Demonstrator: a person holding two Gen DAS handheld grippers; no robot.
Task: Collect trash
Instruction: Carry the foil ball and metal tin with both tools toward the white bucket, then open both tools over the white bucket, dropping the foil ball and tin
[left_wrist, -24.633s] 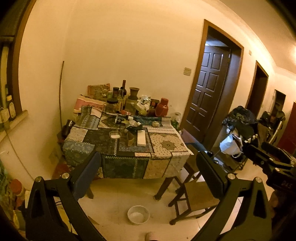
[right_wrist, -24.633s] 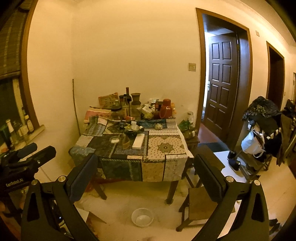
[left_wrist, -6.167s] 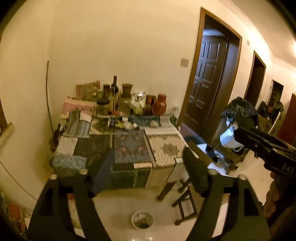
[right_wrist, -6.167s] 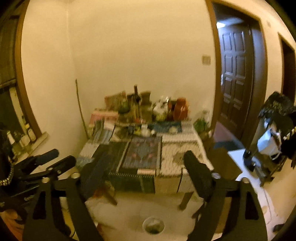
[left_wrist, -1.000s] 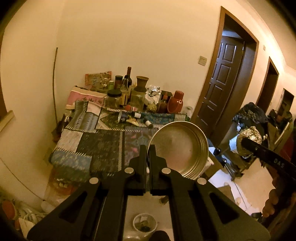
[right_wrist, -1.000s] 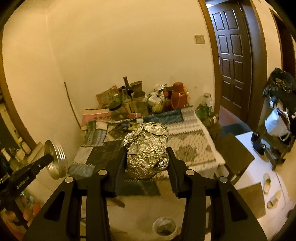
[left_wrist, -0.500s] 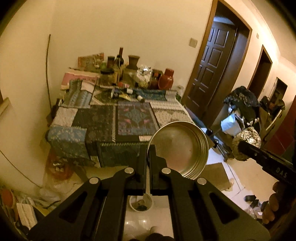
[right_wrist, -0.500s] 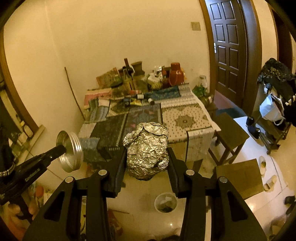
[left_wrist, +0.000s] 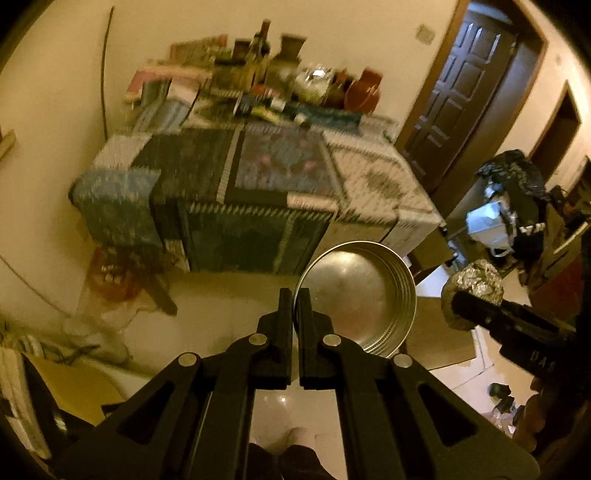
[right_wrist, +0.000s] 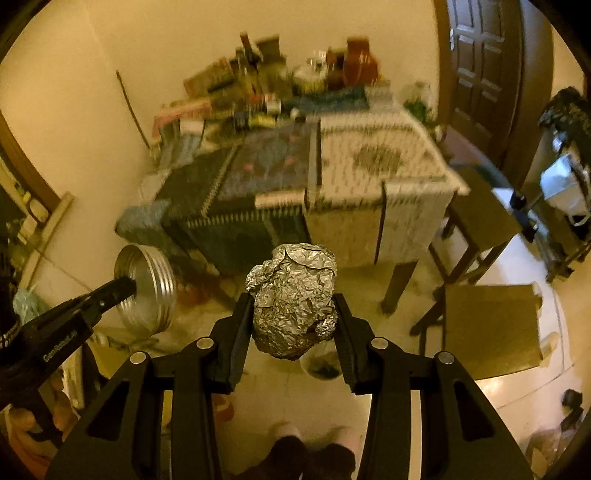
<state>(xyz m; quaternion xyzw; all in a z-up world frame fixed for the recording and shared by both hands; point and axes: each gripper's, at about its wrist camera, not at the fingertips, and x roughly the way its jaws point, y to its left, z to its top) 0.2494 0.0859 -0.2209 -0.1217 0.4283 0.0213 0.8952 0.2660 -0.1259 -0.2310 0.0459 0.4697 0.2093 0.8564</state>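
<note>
Left gripper (left_wrist: 294, 295) pinching metal tin (left_wrist: 360, 295), right gripper (right_wrist: 293, 314) clamping foil ball (right_wrist: 293, 301), above bin (right_wrist: 321, 363) before table (right_wrist: 369, 166).

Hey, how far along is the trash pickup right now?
Near the end, it seems. The front of the table looks bare; only the bottles at its far edge remain. In hand: the left tool grips a metal tin, the right tool a foil ball. Left: dropping both into the bin on the floor below.
</note>
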